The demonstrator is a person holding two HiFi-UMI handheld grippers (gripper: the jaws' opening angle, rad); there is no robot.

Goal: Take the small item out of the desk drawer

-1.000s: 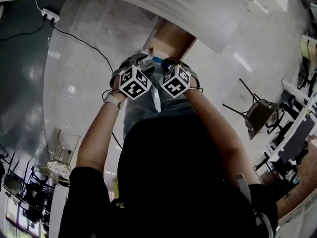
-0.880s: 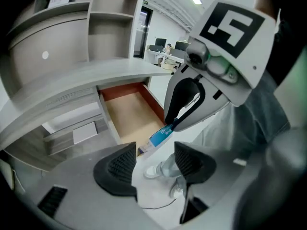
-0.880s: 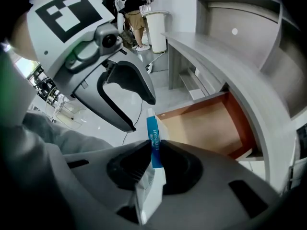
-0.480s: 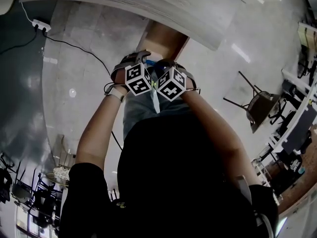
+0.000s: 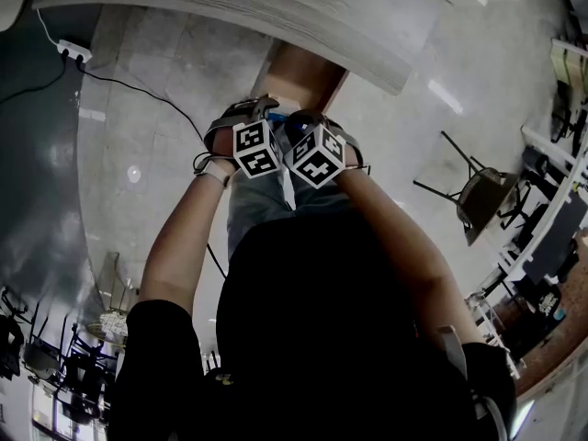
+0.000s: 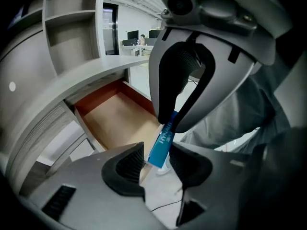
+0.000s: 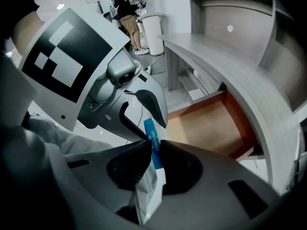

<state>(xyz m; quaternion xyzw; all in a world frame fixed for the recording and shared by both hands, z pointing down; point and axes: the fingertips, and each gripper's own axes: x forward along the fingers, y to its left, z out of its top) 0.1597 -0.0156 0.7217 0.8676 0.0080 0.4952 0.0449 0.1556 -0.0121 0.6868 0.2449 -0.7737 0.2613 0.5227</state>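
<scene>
A small sachet with a blue top and white body is pinched in my right gripper, which is shut on it. Both grippers hang side by side above the open wooden drawer. In the left gripper view the sachet's blue end sticks down between the pads of my left gripper. Those jaws are closing, with a small gap showing beside the left pad. The right gripper's black fingers hold the sachet from above. The drawer looks bare inside.
The grey desk top curves over the drawer, with shelves above it. A chair stands at the right, a power strip with cable on the floor at the left. A person stands far off by a white bin.
The two grippers have drawn closer together, their marker cubes now nearly touching, and shifted slightly towards the desk. The sachet stays in the right gripper.
</scene>
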